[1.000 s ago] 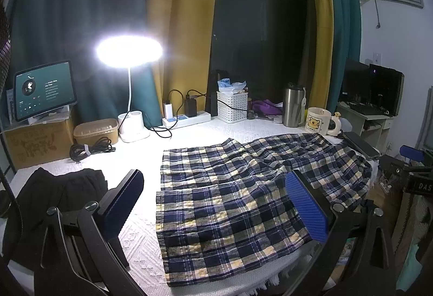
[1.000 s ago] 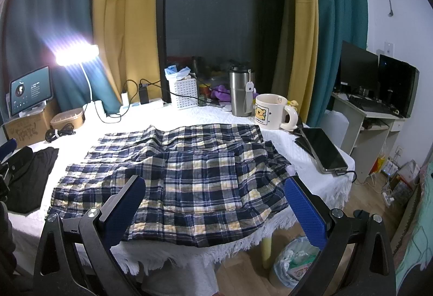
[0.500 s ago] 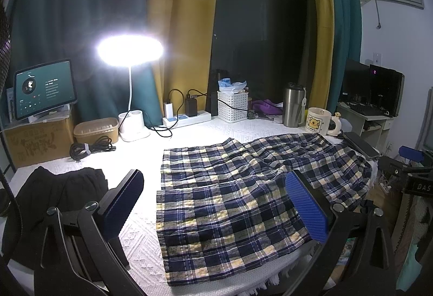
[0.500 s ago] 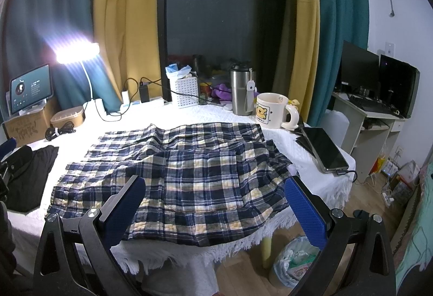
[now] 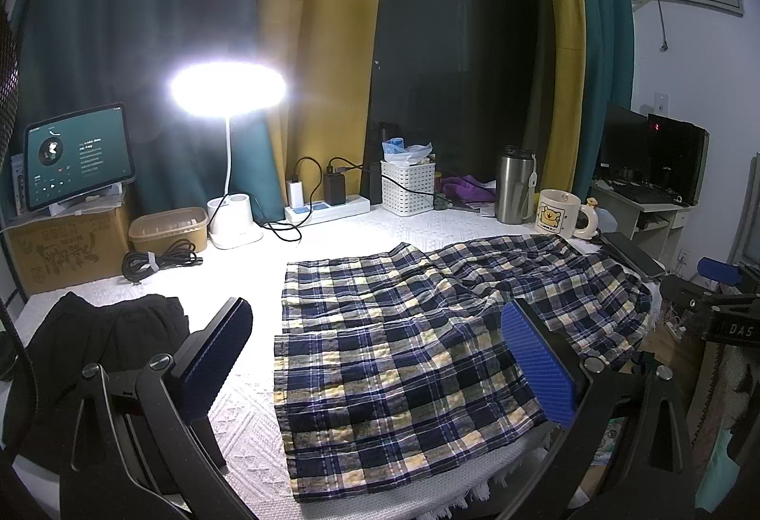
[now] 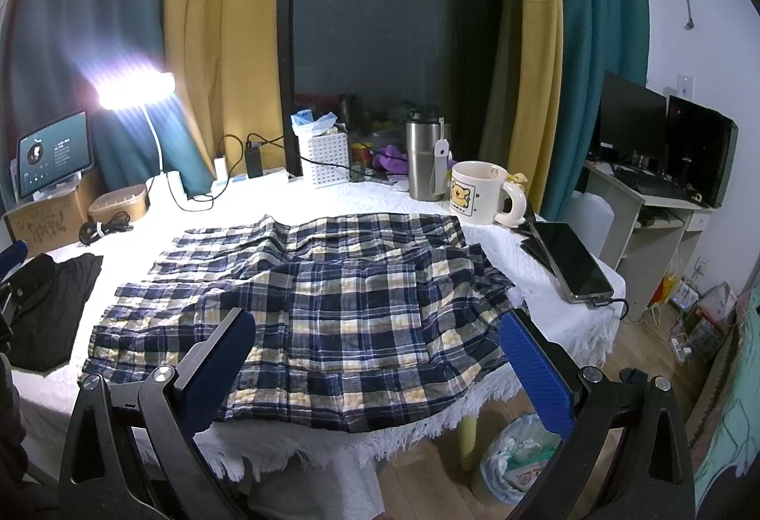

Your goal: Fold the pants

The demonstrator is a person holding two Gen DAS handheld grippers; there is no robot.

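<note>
Blue, white and yellow plaid pants (image 5: 418, 330) lie spread flat on the white-covered table (image 5: 332, 235), leg hems to the left, waist to the right. They also show in the right wrist view (image 6: 332, 301), draping over the table's front edge. My left gripper (image 5: 380, 354) is open and empty, held above the near leg hems. My right gripper (image 6: 375, 358) is open and empty, above the near waist side. Neither touches the cloth.
A black garment (image 5: 99, 339) lies at the table's left. At the back stand a lit lamp (image 5: 228, 92), tablet (image 5: 76, 159), power strip (image 5: 327, 206), white basket (image 5: 408, 187), steel tumbler (image 6: 425, 159) and mug (image 6: 479, 192). A phone (image 6: 574, 259) lies at the right edge.
Both views have shifted very slightly; the pants and both open grippers stay as they were.
</note>
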